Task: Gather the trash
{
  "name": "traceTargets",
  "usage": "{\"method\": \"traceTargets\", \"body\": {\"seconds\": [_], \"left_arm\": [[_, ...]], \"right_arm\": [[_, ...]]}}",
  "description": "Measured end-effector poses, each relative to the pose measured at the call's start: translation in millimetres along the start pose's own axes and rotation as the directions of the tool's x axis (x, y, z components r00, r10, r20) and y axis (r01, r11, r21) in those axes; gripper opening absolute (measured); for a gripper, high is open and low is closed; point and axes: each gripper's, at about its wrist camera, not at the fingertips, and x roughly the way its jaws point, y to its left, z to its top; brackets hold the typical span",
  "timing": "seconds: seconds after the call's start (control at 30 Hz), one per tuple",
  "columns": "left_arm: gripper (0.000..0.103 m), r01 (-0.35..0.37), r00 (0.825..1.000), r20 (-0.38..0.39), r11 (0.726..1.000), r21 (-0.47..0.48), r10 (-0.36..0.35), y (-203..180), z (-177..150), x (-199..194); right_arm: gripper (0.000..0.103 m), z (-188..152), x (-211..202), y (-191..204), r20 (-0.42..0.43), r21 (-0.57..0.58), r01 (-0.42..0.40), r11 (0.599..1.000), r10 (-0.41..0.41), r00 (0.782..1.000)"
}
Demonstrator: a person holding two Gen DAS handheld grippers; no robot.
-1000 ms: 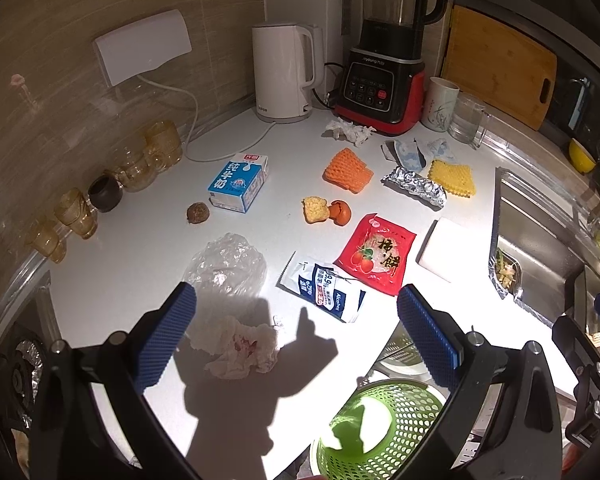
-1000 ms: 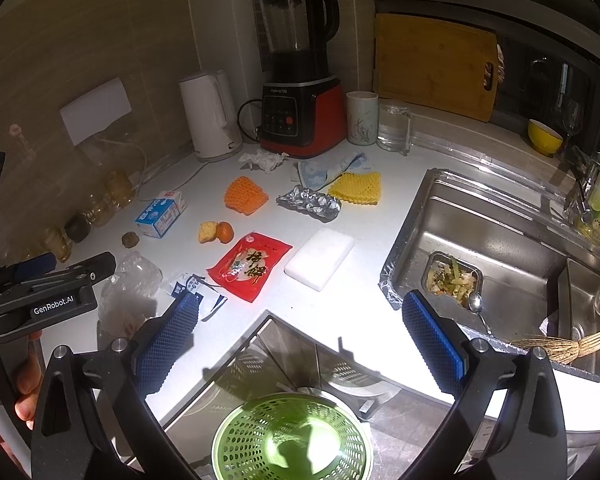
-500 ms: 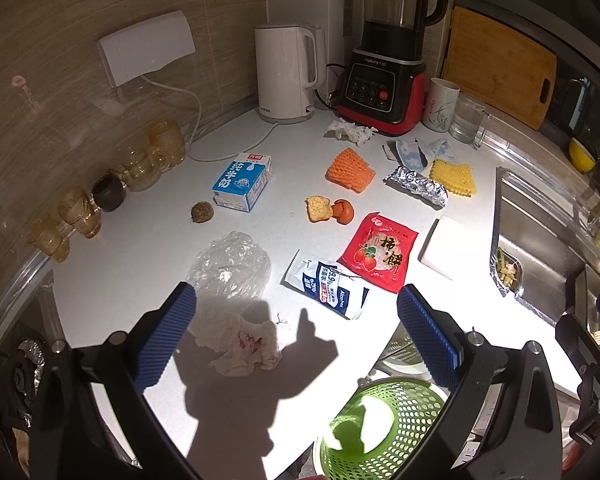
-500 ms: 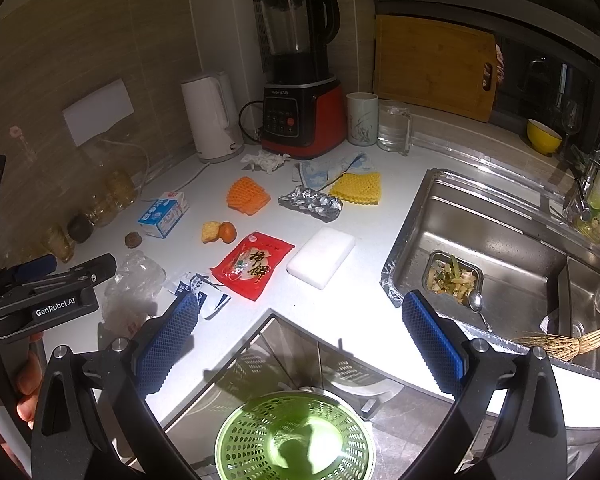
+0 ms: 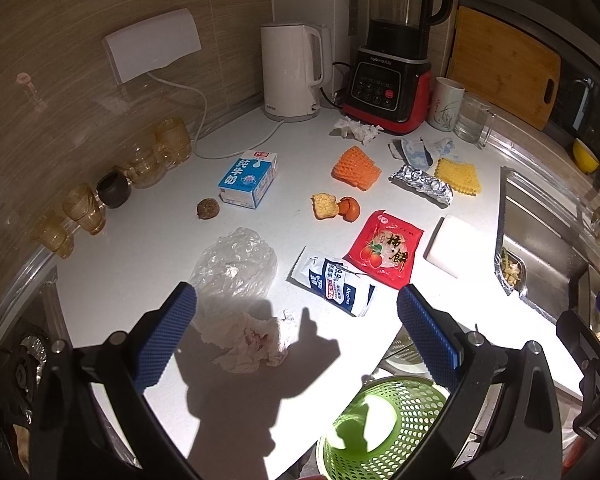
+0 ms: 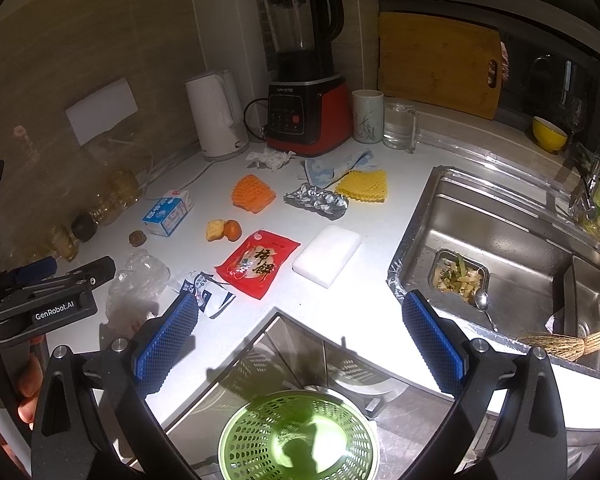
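White crumpled tissue, probably nearest: lower wide-open, empty left tongs squarely astride; right tongs wide, empty; drop into green basket.

Tabletop: bare strip between the glass jars along the wall and the milk carton. Centre crowded: plastic bag, crumpled tissue, wipes packet, red packet lying close together. Kettle and blender block the rear.
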Motion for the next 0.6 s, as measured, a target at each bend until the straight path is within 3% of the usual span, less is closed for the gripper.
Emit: {"method": "traceTargets", "body": {"seconds": [0.6], "left_arm": [[0.096, -0.024, 1.0, -0.02, 1.0, -0.02, 0.023, -14, 1, 11]], "right_arm": [[0.101, 4, 12, -17, -0.024, -0.016, -0.024, 1.0, 0.023, 0.999]]}}
